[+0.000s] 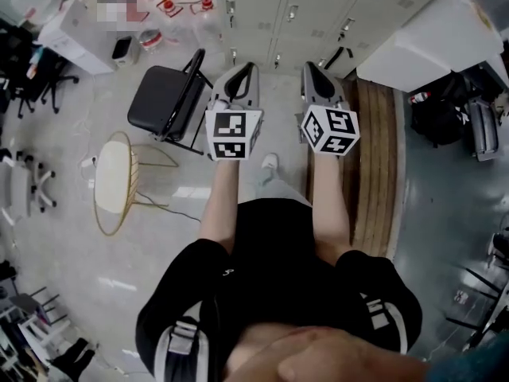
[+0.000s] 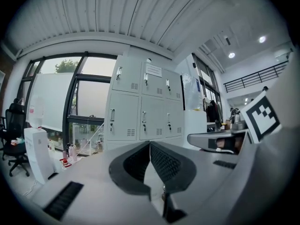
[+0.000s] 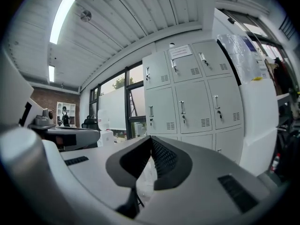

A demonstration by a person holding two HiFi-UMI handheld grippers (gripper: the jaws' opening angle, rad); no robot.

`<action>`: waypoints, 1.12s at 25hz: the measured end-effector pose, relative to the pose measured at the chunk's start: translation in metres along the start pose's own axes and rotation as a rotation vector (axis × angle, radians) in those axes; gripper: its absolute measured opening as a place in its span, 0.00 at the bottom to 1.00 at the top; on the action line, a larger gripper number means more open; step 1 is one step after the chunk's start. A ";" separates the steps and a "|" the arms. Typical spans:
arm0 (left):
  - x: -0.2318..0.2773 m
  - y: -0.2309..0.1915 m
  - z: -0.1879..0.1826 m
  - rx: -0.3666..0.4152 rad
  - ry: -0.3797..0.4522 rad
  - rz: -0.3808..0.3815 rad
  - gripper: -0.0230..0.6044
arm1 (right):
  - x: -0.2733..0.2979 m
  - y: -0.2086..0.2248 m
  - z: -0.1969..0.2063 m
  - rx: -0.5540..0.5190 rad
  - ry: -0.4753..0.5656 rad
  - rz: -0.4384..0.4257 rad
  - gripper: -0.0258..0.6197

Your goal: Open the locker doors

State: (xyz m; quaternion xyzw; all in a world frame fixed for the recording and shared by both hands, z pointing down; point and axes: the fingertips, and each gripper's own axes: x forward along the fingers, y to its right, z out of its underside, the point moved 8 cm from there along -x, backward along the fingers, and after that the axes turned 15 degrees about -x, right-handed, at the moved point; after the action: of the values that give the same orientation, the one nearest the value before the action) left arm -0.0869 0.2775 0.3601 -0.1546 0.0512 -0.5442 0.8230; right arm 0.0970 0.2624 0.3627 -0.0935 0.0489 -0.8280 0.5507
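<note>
The pale floor [image 1: 71, 253] carried a black folding chair [image 1: 163, 98] and, near it, a gold wire stool [image 1: 115, 183] with a white seat. Lockers [image 1: 318, 10] stood along its far edge, and a wooden bench [image 1: 375, 165] ran at the right.

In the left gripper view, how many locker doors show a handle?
6: three in the top row, three in the row below. More may be hidden behind the left gripper.

You had open floor [image 1: 278, 94] ahead, clear to the lockers [image 1: 318, 10]. A black folding chair [image 1: 163, 98] stood at your left, a wooden bench [image 1: 374, 165] close on your right.
</note>
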 end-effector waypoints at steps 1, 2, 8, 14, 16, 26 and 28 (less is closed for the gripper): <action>0.012 0.000 -0.001 0.005 -0.001 0.002 0.05 | 0.008 0.009 0.001 0.007 0.004 0.004 0.07; 0.024 0.000 -0.003 0.008 -0.002 0.003 0.05 | 0.017 0.018 0.001 0.013 0.009 0.008 0.07; 0.102 0.011 -0.018 0.030 0.006 0.030 0.05 | 0.066 0.080 -0.002 0.027 0.040 0.027 0.07; 0.166 0.027 -0.023 0.044 0.015 0.068 0.05 | 0.096 0.138 0.003 0.035 0.051 0.066 0.07; 0.181 0.033 -0.022 0.050 0.019 0.078 0.05 | 0.101 0.156 0.006 0.042 0.055 0.083 0.07; 0.229 0.017 -0.020 0.032 -0.003 0.044 0.05 | 0.141 0.178 0.021 0.063 0.030 0.056 0.07; 0.239 0.011 -0.018 0.030 -0.011 0.047 0.05 | 0.153 0.179 0.025 0.065 0.022 0.051 0.07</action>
State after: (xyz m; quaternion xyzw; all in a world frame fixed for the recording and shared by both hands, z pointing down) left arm 0.0147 0.0602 0.3595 -0.1438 0.0419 -0.5246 0.8381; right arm 0.2066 0.0524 0.3693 -0.0652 0.0305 -0.8157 0.5740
